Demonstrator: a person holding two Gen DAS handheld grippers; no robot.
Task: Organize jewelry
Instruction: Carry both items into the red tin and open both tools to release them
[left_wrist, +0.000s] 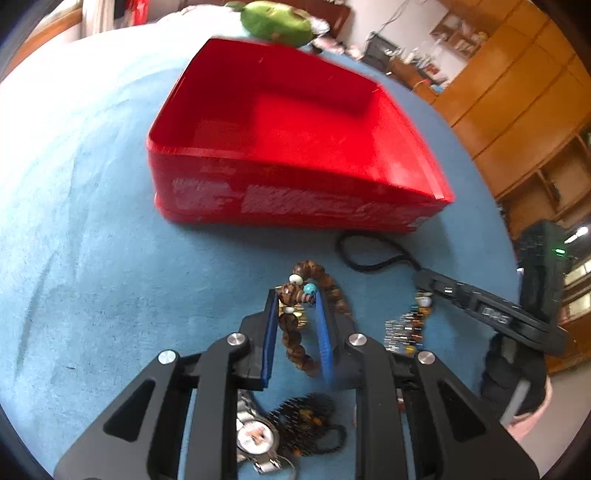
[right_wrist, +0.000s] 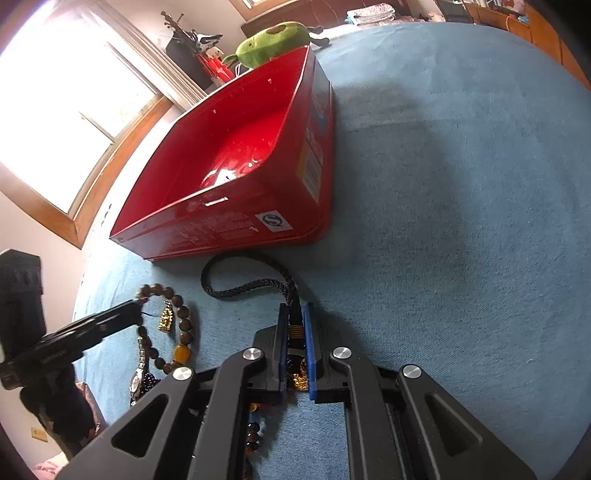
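Left wrist view: your left gripper (left_wrist: 297, 306) has its blue pads (left_wrist: 270, 332) pinched on the brown bead bracelet (left_wrist: 325, 280), at the cluster with the white and turquoise beads; the rest of the loop lies on the blue cloth (left_wrist: 92, 240).
Right wrist view: your right gripper (right_wrist: 295, 325) is clamped on the black braided cord (right_wrist: 243, 290), close to its gold fittings, with the cord's loop lying on the cloth toward the tin.
Red tin (left_wrist: 295, 199): it sits open just beyond both grippers, and its inside shows bare red in both views. You have nothing in it yet.
Still on the cloth: a wristwatch (left_wrist: 255, 435) and a dark beaded piece (left_wrist: 306, 424) under your left gripper, a string of small metallic and amber beads (left_wrist: 406, 328) to its right, and a gold charm (right_wrist: 166, 319) inside the bracelet's loop.
Progress: early, by my reading. You have two pieces gripped and none stowed.
Left to do: likely carry the bracelet and cord over the tin's near wall, let go, then come back for the watch and the other strands.
Watch for: the bracelet's hanging loop may snag the charm as you lift.
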